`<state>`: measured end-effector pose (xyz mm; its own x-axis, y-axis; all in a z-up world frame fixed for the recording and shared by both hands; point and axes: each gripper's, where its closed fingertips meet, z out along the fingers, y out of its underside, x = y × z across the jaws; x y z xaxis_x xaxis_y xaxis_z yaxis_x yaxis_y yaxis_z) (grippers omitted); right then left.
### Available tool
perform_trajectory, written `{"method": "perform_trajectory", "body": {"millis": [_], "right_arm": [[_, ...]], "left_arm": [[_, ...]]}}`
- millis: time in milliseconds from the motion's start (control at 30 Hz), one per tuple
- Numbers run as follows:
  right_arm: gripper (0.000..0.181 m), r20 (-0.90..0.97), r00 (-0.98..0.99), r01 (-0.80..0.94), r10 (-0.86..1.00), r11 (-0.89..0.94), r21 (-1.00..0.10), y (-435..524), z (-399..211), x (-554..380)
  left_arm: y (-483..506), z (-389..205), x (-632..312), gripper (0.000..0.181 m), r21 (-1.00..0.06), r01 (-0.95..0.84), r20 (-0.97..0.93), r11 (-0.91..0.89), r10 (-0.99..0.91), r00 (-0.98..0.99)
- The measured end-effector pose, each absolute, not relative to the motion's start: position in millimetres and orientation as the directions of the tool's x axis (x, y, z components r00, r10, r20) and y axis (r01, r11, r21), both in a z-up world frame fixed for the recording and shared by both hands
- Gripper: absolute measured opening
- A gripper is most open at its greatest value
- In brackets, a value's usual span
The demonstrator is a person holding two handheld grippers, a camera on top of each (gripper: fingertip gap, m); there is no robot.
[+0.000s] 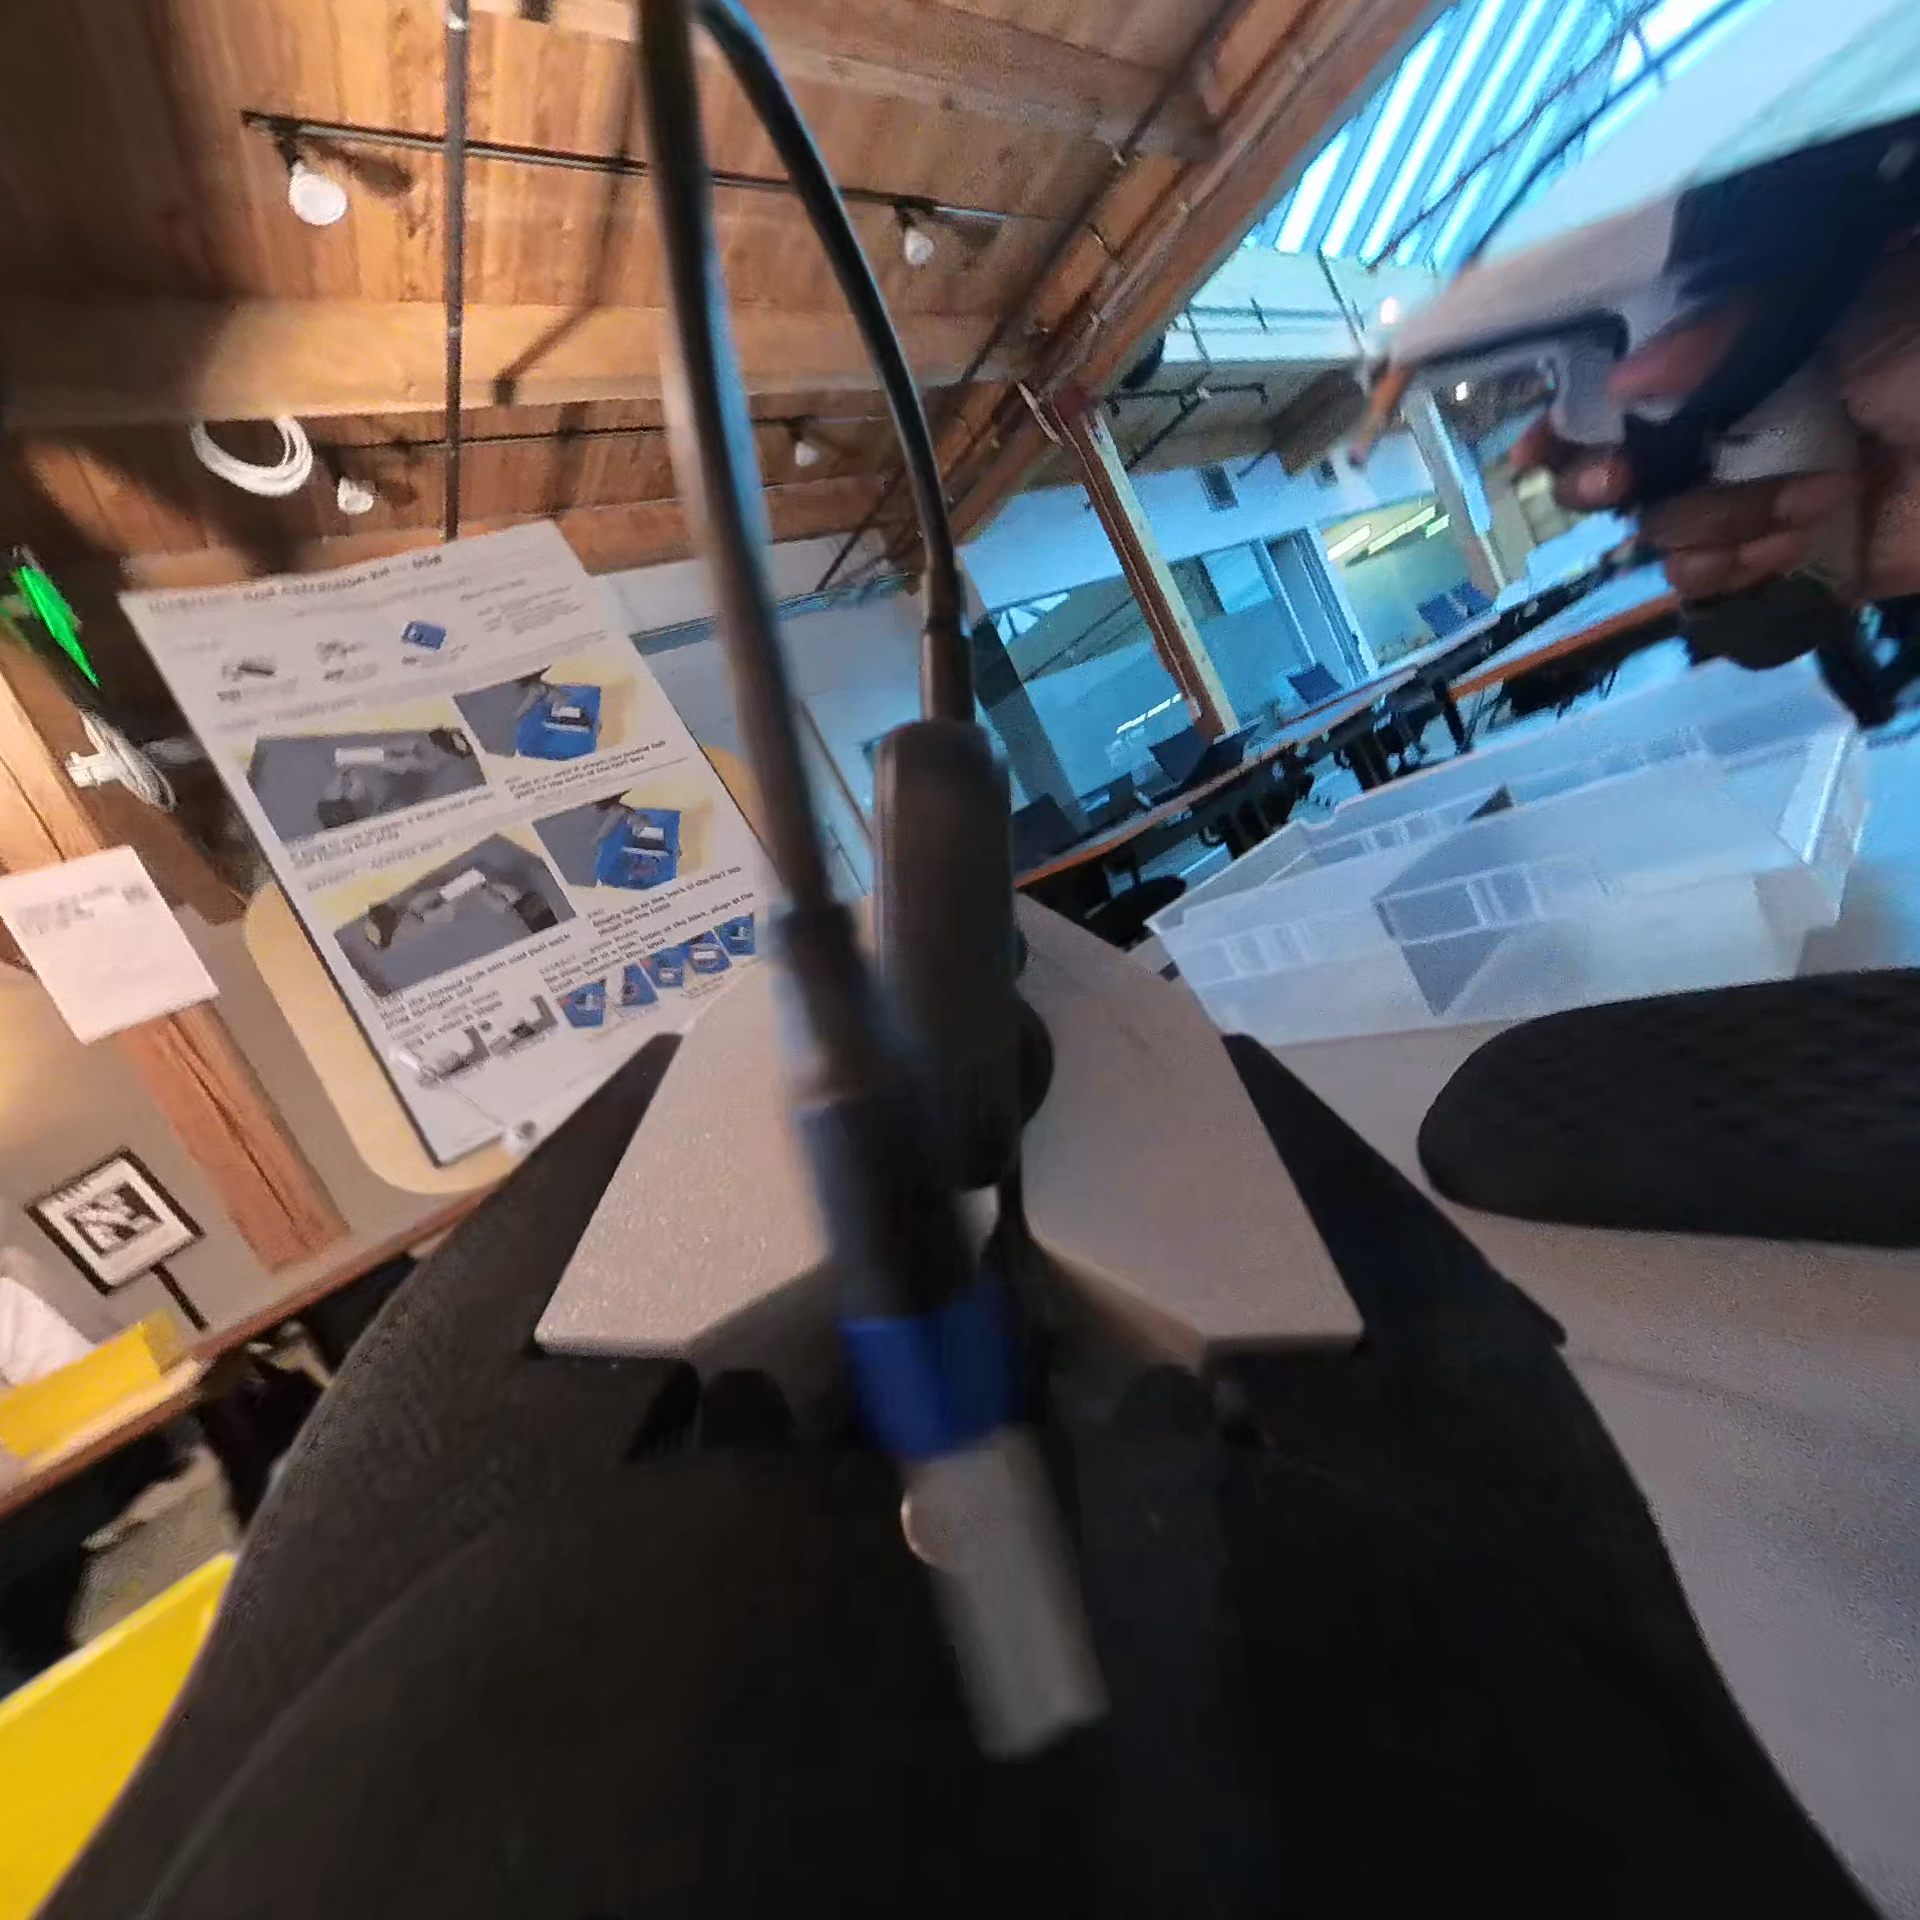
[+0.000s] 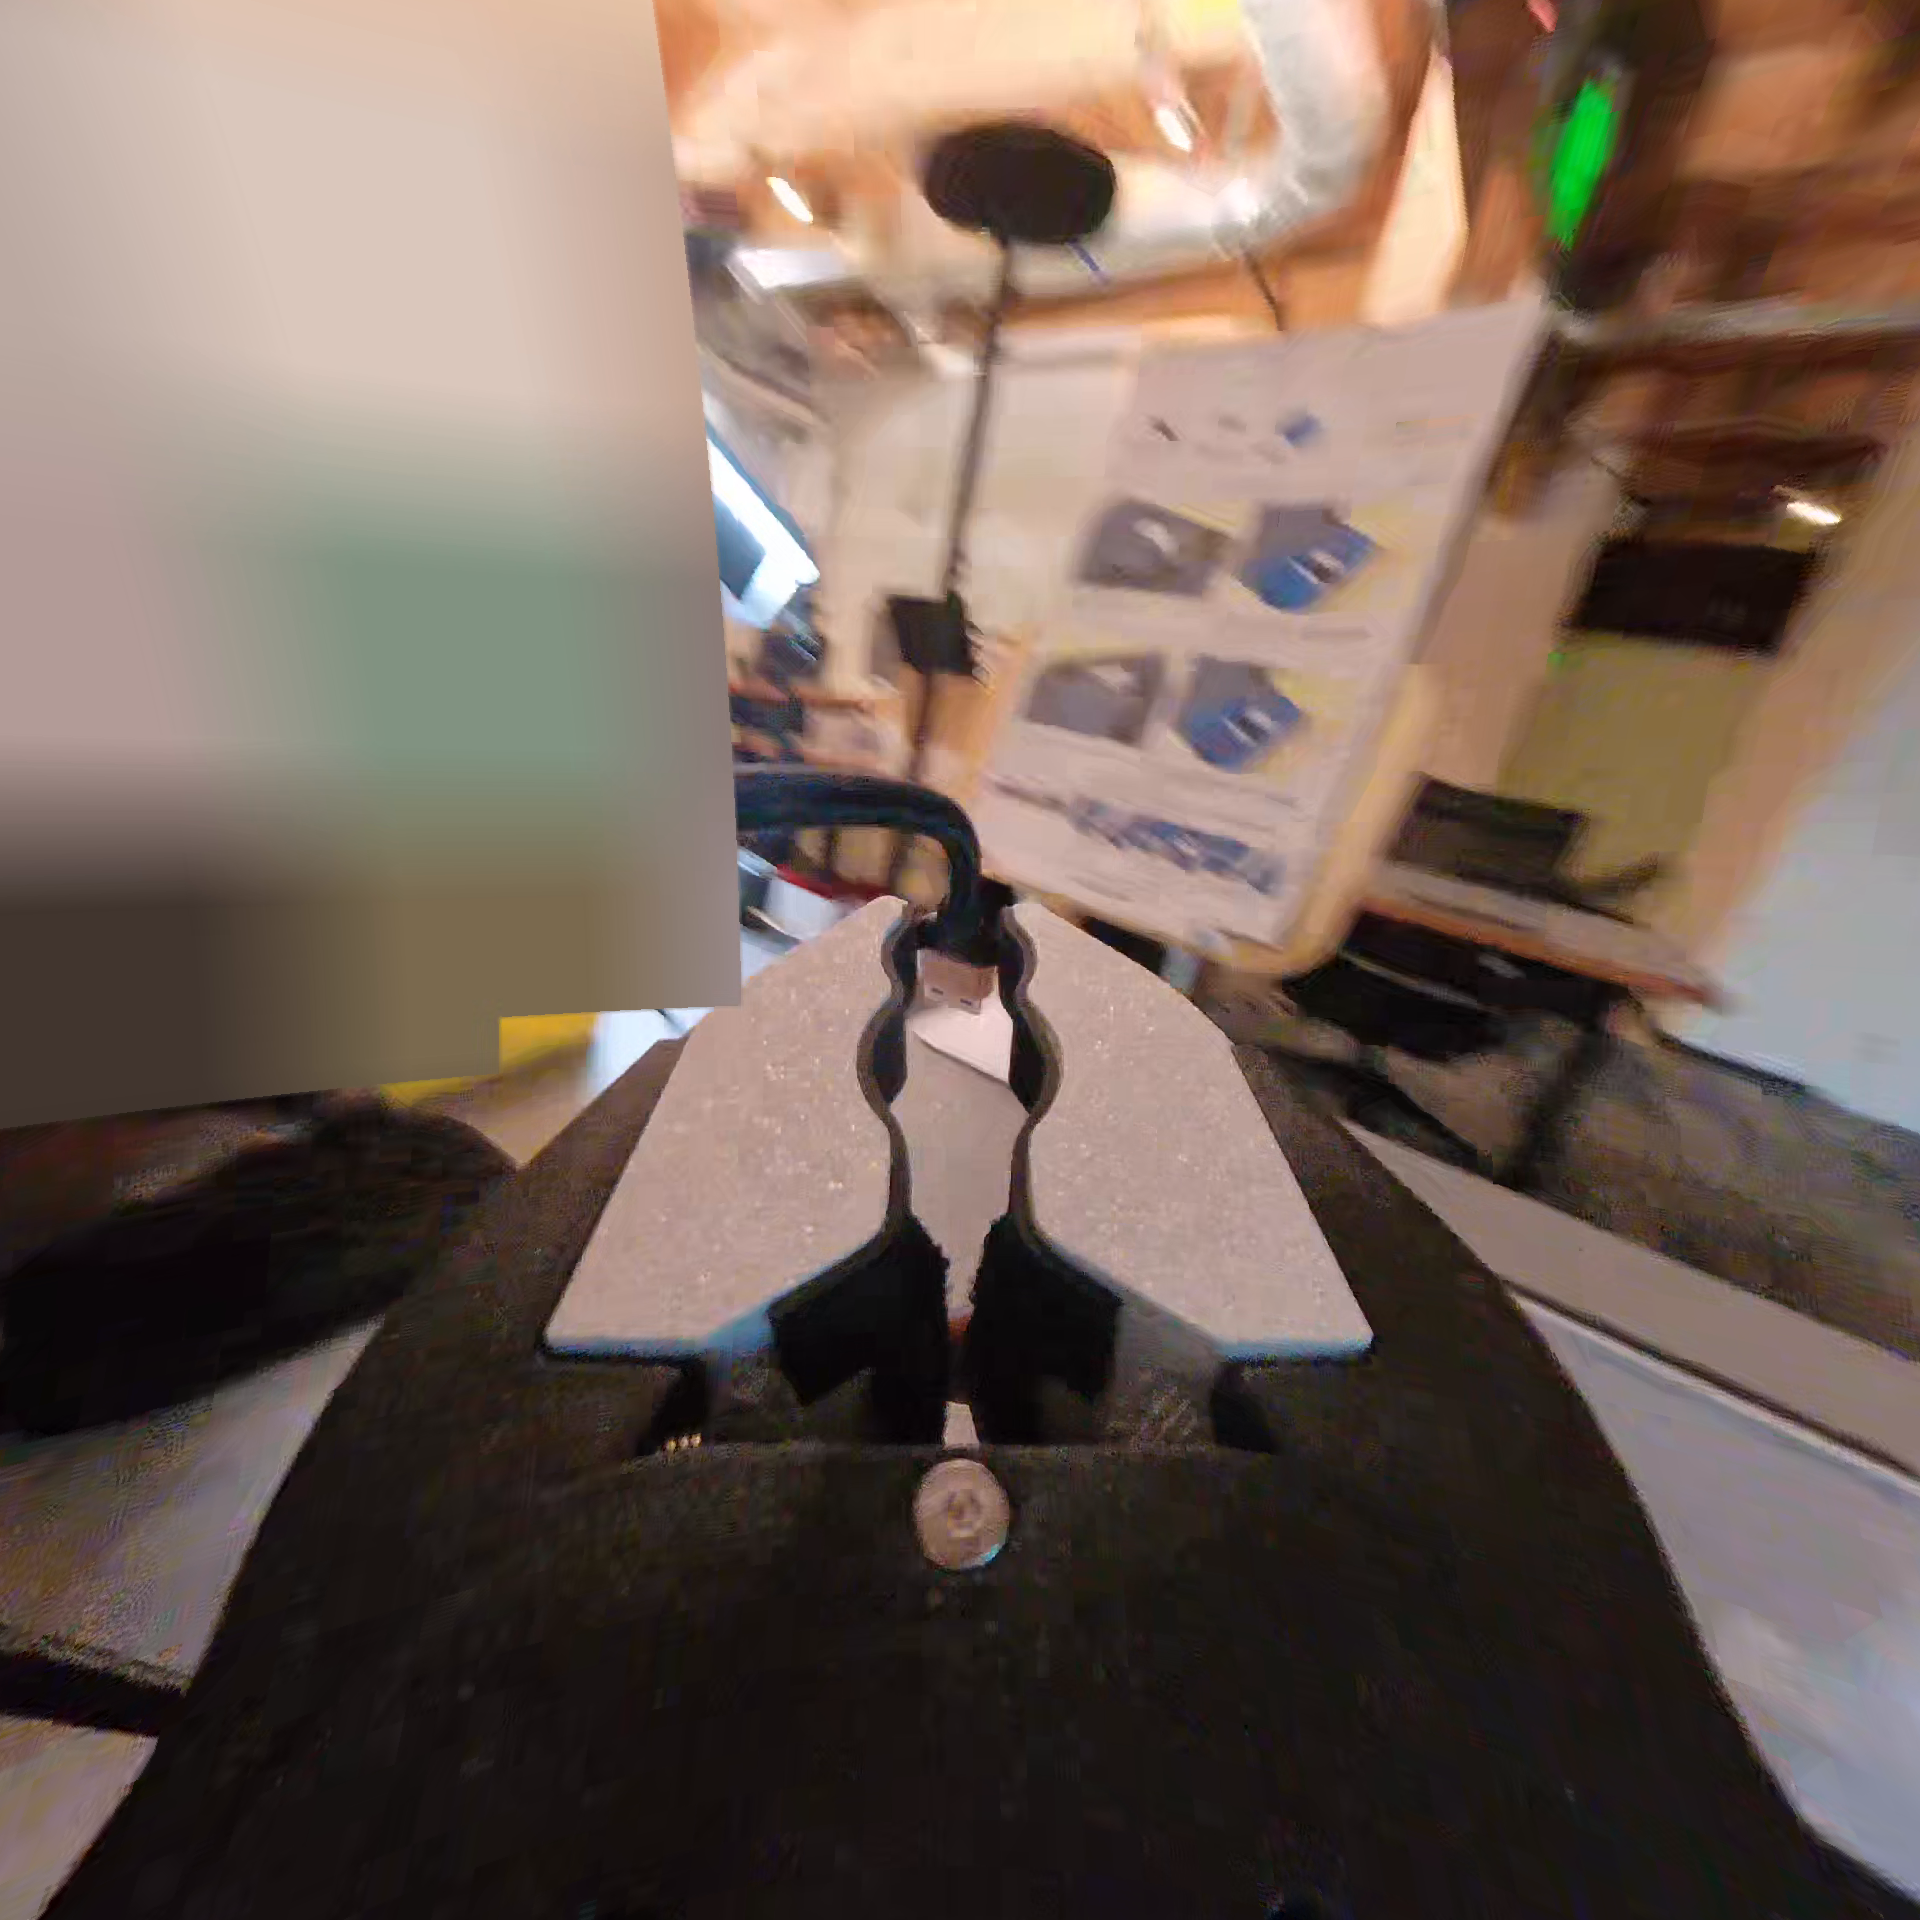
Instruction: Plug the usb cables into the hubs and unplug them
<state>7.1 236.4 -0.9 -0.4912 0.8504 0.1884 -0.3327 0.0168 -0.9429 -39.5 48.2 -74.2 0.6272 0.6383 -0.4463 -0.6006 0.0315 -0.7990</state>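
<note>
In the left wrist view my left gripper (image 1: pixel 925 935) is shut on black USB cables (image 1: pixel 940 862). One black plug body stands up between the fingertips, and its cord arcs up out of view. A second cable with a blue band (image 1: pixel 925 1371) and a silver metal end (image 1: pixel 1008 1621) points back toward the camera. My right gripper (image 2: pixel 954 920) is shut on a black USB plug (image 2: pixel 951 971) at its tips, the silver end facing the camera, its cord (image 2: pixel 831 805) looping left. The right gripper also shows far off, blurred, in the left wrist view (image 1: pixel 1621 436), held by a hand. No hub is in view.
A clear plastic bin (image 1: pixel 1507 883) and a black pad (image 1: pixel 1683 1101) lie on the grey table (image 1: pixel 1662 1507) to the right. A picture sheet (image 1: pixel 447 821) stands at the back, also in the right wrist view (image 2: pixel 1247 644). A yellow bin (image 1: pixel 94 1714) is at lower left. My hands' fingertips stand some 20 cm from each other.
</note>
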Motion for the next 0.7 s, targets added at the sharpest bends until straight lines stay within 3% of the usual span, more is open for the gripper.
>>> {"method": "perform_trajectory", "body": {"millis": [133, 200, 300, 467, 600, 700], "right_arm": [[0.015, 0.39, 0.054, 0.058, 0.919, 0.387, -0.92, 362, -16, -11], [0.015, 0.512, 0.277, 0.272, 0.813, 0.445, -0.853, 420, -24, -4], [0.014, 0.615, 0.417, 0.484, 0.669, 0.41, -0.773, 475, -43, 4], [0.014, 0.707, 0.238, 0.725, 0.666, 0.363, -0.586, 496, -115, -4], [0.014, 0.582, 0.018, 0.843, 0.813, 0.301, -0.446, 476, -175, -5], [0.014, 0.502, -0.04, 0.882, 0.864, 0.267, -0.389, 465, -194, -3]], "left_arm": [[42, -76, -48, 0.01, -0.838, -0.535, -0.345, 0.105, 0.657, 0.67], [41, -77, -49, 0.011, -0.833, -0.547, -0.362, 0.084, 0.664, 0.654], [46, -81, -48, 0.011, -0.823, -0.567, -0.408, 0.038, 0.657, 0.634], [50, -82, -43, 0.013, -0.808, -0.589, -0.441, 0.021, 0.641, 0.628], [50, -82, -44, 0.013, -0.814, -0.58, -0.426, 0.036, 0.642, 0.638], [51, -83, -43, 0.014, -0.803, -0.596, -0.451, 0.014, 0.641, 0.621]]}}
